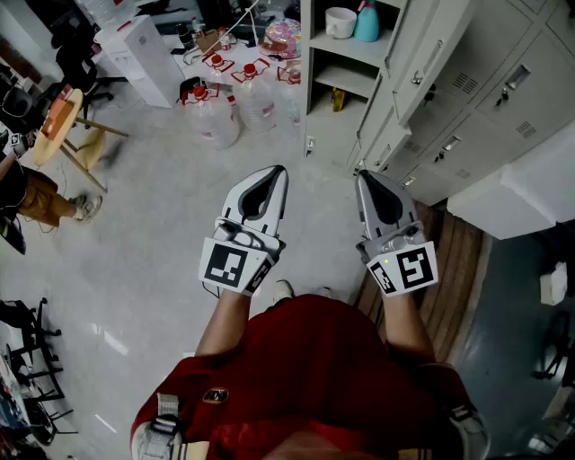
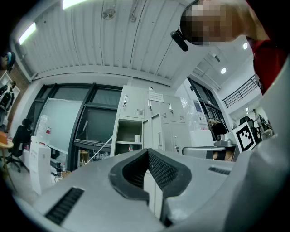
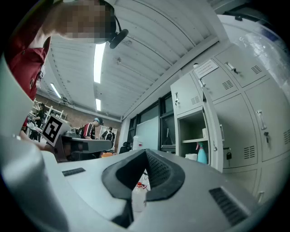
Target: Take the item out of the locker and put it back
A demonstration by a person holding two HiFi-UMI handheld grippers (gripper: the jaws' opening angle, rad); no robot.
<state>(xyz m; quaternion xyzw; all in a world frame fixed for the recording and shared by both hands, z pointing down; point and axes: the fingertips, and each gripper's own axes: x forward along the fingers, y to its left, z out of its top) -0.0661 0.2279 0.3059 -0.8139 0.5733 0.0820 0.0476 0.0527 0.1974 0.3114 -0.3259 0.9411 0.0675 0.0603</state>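
The left tongs (image 1: 278,176) and right tongs (image 1: 364,179) are both pressed together, empty, facing the open locker (image 1: 316,56) where a bottle (image 1: 367,22) stands.

No lettering is legible anywhere; the paper notice (image 3: 207,68) on the upper locker door (image 3: 229,81) is too small.

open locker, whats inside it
On its upper shelf, a white cup and a teal spray bottle; lower down, a small yellow item. The open door hides the shelves' right ends.
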